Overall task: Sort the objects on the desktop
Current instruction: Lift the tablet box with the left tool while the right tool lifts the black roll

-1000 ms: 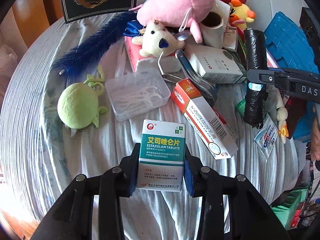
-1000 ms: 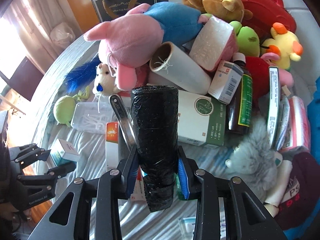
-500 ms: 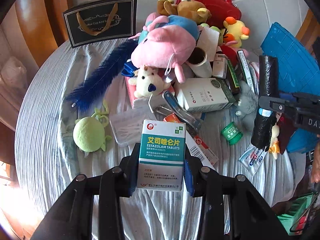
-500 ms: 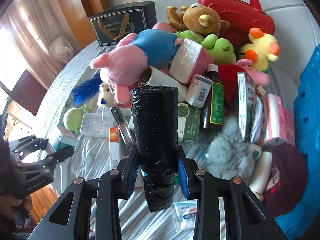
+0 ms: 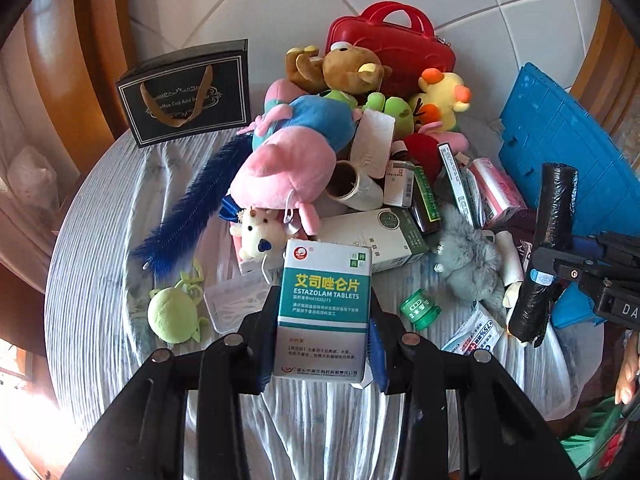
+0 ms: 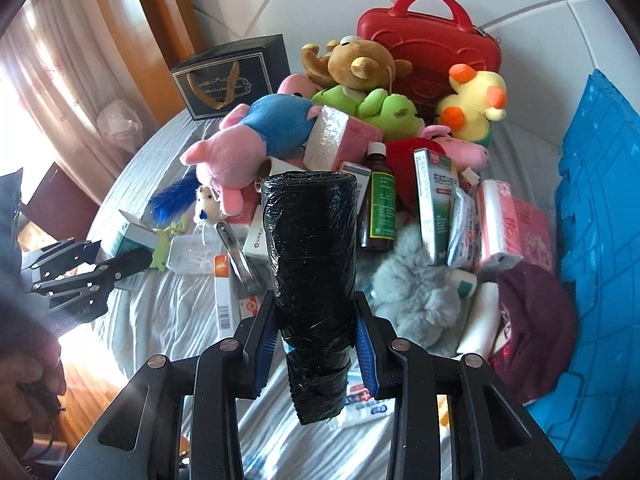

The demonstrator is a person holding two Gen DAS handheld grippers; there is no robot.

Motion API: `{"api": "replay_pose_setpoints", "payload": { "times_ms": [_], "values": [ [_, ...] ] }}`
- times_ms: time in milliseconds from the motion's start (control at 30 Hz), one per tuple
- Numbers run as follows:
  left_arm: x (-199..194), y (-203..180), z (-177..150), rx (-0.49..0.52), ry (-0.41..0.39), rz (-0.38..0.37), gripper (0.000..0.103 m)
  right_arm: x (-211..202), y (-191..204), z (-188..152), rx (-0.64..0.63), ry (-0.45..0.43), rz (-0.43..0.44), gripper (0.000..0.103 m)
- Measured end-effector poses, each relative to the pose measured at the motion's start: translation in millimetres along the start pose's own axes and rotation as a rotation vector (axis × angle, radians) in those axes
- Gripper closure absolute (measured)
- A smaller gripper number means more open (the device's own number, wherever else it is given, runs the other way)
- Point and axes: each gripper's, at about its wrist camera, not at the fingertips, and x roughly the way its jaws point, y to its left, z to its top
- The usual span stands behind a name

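Note:
My left gripper (image 5: 320, 344) is shut on a white and teal Estazolam tablet box (image 5: 325, 308), held upright well above the cloth-covered round table (image 5: 100, 264). My right gripper (image 6: 316, 344) is shut on a black roll of bin bags (image 6: 312, 264), also lifted; the roll shows at the right of the left wrist view (image 5: 544, 252). The left gripper with its box shows at the left of the right wrist view (image 6: 132, 236). Below lies a heap of plush toys (image 5: 292, 160), medicine boxes (image 5: 376, 236) and a brown bottle (image 6: 378, 212).
A red case (image 5: 392, 56) and a black gift bag (image 5: 188, 92) stand at the back. A blue crate (image 6: 600, 240) is at the right. A blue feather brush (image 5: 192, 208), green plush turtle (image 5: 172, 314), clear plastic box (image 5: 236, 300) and green jar (image 5: 420, 308) lie on the cloth.
Both grippers have risen and pulled back from the table with their loads; the heap looks smaller and more of it shows in both views.

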Motion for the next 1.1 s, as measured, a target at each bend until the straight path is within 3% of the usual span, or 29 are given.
{"api": "replay_pose_setpoints", "payload": {
  "times_ms": [633, 1100],
  "values": [
    [-63.0, -47.5, 40.5, 0.051, -0.116, 0.032, 0.066, -86.9, -27.2, 8.6, 0.0, -0.115, 0.005, 0.068],
    [-98.4, -103.3, 74.8, 0.1, -0.171, 0.036, 0.066, -138.5, -59.5, 14.6, 0.023, -0.204, 0.017, 0.068]
  ]
}}
